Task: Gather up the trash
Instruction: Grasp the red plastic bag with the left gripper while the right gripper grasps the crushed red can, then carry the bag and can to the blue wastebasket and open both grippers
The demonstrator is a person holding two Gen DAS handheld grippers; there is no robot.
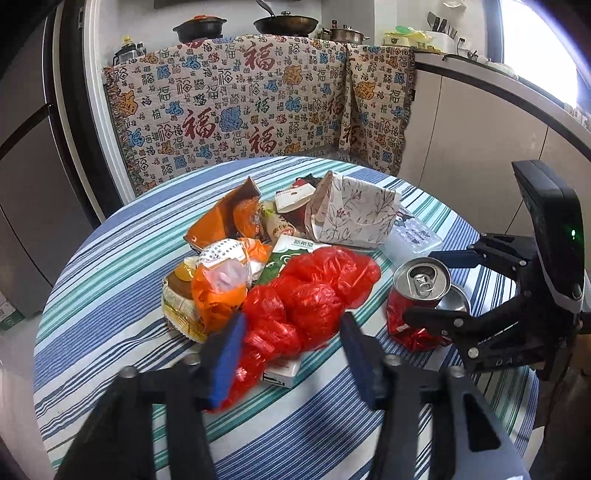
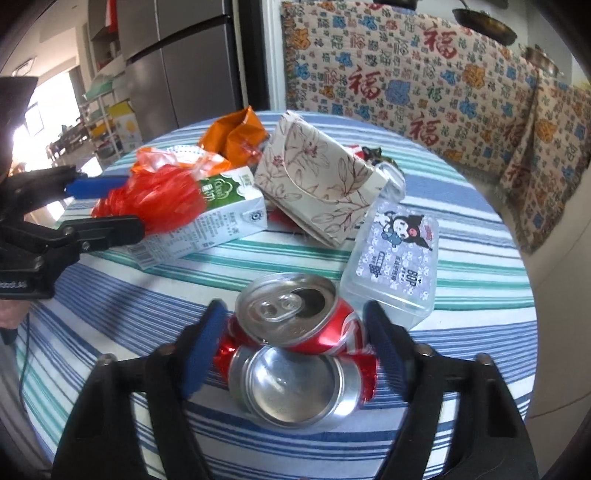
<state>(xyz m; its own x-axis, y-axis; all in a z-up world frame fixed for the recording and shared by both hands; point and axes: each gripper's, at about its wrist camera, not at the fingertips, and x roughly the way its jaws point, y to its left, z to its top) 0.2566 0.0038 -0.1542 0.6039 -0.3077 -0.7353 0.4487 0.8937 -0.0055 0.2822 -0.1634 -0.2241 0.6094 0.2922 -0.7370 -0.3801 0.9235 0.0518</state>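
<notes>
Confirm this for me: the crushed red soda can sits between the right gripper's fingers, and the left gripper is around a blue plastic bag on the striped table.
One detail is wrong: the plastic bag is red, not blue, as the left wrist view shows. The rest holds: the crushed red soda can sits between the fingers of the right gripper, and the left gripper is around the bag on the striped table.

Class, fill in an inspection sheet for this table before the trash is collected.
Surface: round table under a striped cloth.
Job's things: red bag, milk carton, orange wrappers and flowered paper box heaped together; crushed can beside the heap.
Clutter: clear plastic box next to the can.
Grippers: left gripper open, straddling the red bag; right gripper straddles the can, contact unclear.
Cables: possibly one thin cord below the left gripper.
Surroundings: patterned blanket over a counter, pans on top, fridge.
</notes>
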